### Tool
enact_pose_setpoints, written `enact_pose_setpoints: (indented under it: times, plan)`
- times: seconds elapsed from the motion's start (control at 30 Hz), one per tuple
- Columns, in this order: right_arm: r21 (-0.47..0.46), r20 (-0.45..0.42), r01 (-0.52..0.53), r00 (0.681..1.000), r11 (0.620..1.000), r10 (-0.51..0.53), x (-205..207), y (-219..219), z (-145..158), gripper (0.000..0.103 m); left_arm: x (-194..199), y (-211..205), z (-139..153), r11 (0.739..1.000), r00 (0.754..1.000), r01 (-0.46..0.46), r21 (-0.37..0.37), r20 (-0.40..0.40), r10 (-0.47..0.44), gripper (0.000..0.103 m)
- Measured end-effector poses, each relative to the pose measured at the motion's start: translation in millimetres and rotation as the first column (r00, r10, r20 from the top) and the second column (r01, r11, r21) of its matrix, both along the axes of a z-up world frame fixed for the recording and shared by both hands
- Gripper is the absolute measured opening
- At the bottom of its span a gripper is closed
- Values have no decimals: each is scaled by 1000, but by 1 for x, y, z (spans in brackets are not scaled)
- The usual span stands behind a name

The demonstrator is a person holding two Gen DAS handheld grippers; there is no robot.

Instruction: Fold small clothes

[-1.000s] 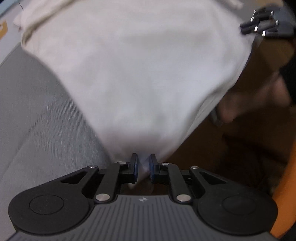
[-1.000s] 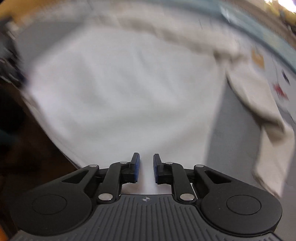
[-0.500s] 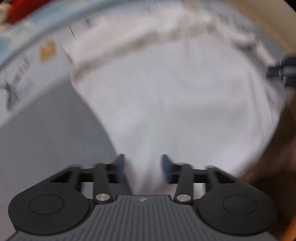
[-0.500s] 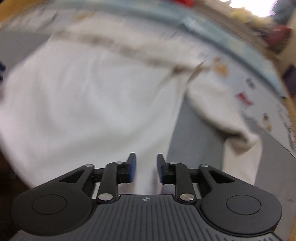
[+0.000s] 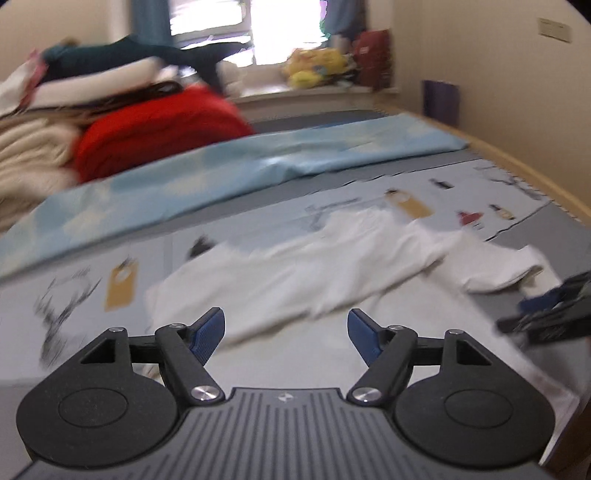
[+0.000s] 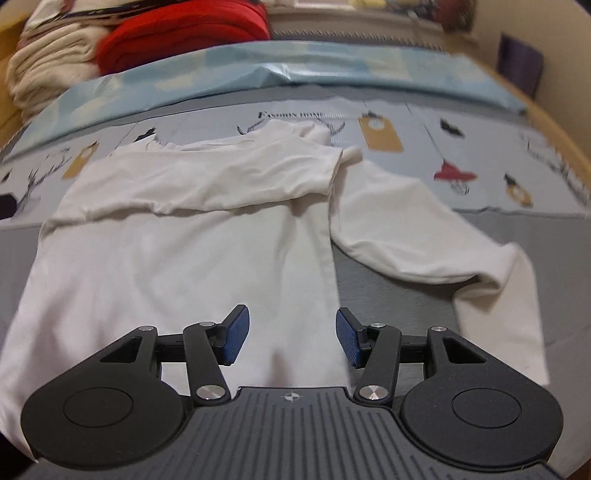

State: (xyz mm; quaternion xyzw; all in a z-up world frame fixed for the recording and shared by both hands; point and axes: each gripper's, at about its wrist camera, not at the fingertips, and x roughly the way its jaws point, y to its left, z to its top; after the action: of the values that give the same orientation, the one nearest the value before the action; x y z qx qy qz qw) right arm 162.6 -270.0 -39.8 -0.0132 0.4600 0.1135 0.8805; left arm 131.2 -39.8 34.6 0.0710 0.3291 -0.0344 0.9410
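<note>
A white long-sleeved shirt (image 6: 192, 236) lies spread on the grey bed surface, its top part folded down over the body and one sleeve (image 6: 417, 236) stretched out to the right. It also shows in the left wrist view (image 5: 295, 273). My right gripper (image 6: 291, 338) is open and empty, just above the shirt's near hem. My left gripper (image 5: 286, 332) is open and empty over the shirt's near edge. The right gripper's dark fingers (image 5: 546, 314) show at the right edge of the left wrist view.
A printed light-blue sheet (image 6: 480, 147) lies under the shirt's top. A rolled blue blanket (image 6: 295, 70) lies behind it. Red (image 6: 184, 33) and cream (image 6: 48, 70) bedding is piled at the back left. A wooden bed rail (image 5: 535, 173) runs along the right.
Both grippers opened and let go of the shirt's hem. The shirt, held up close to the cameras before, now lies flat on the bed. Both cameras have tilted up and back.
</note>
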Motion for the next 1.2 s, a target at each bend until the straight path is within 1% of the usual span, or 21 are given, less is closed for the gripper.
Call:
enact_pose_setpoints:
  times: [0.03,0.07,0.1,0.17,0.27,0.33,0.4,0.47,0.53,0.63,0.67,0.7,0.77,0.8,0.87,0.9,0.97,1.03,1.07,1.13,1.2]
  plan:
    - [16,-21,13,1000,1000,-12,3,2,-1,54,12,-9,0,1000,1000,30,-7,0,-30,72]
    - [40,-46,27,999,999,-25,8,3,-3,54,25,-18,-3,998,998,60,-15,8,-60,56]
    - [57,-75,43,996,997,-39,12,4,-8,53,36,-27,-8,997,997,81,-12,16,-81,35]
    - [28,-143,74,987,997,-69,19,7,-21,52,54,-42,-25,993,993,114,11,20,-114,17]
    - [-61,-250,68,965,996,-81,24,12,-45,50,78,-61,-58,990,991,135,34,-23,-134,18]
    - [-101,-283,43,957,994,-70,24,16,-56,50,97,-75,-75,991,991,127,39,-42,-125,28]
    - [-113,-289,20,956,993,-52,25,19,-60,51,112,-83,-92,993,992,118,31,-45,-116,55]
    - [-115,-292,8,955,993,-41,25,20,-61,51,128,-92,-109,993,991,119,15,-71,-117,70]
    - [-111,-298,5,954,994,-39,23,20,-62,51,140,-99,-126,991,987,131,14,-100,-129,72]
    - [-113,-306,-5,952,994,-30,25,21,-62,54,153,-108,-146,987,985,148,57,-103,-142,72]
    - [-117,-307,-13,951,993,-24,26,22,-62,55,158,-107,-151,988,985,140,70,-111,-132,66]
    - [-123,-308,-21,951,992,-18,28,23,-62,55,164,-104,-156,989,984,131,70,-131,-121,45]
    - [-134,-310,-32,951,990,-12,30,26,-63,57,172,-90,-156,989,978,146,0,-153,-144,17]
    - [-137,-314,-33,949,990,-12,32,27,-63,58,174,-82,-151,988,977,149,-32,-147,-152,11]
    - [-138,-320,-29,947,990,-16,36,29,-61,57,176,-64,-137,983,977,155,-93,-133,-167,9]
    - [-140,-319,-28,948,990,-19,38,30,-59,56,176,-53,-127,982,980,147,-120,-113,-161,5]
    - [-138,-303,-18,953,990,-25,44,34,-53,54,175,-28,-105,981,988,115,-156,-87,-129,5]
    - [-128,-278,-10,960,992,-26,50,38,-47,53,174,9,-86,959,989,89,-268,-87,-116,5]
    - [-130,-268,-8,963,991,-28,53,40,-44,53,171,28,-78,954,992,73,-291,-73,-99,5]
    - [-142,-258,2,965,990,-39,60,45,-43,53,165,66,-65,959,998,21,-281,-58,-39,5]
    - [-152,-254,7,966,988,-46,66,50,-43,53,160,121,-61,949,995,-82,-303,-72,63,5]
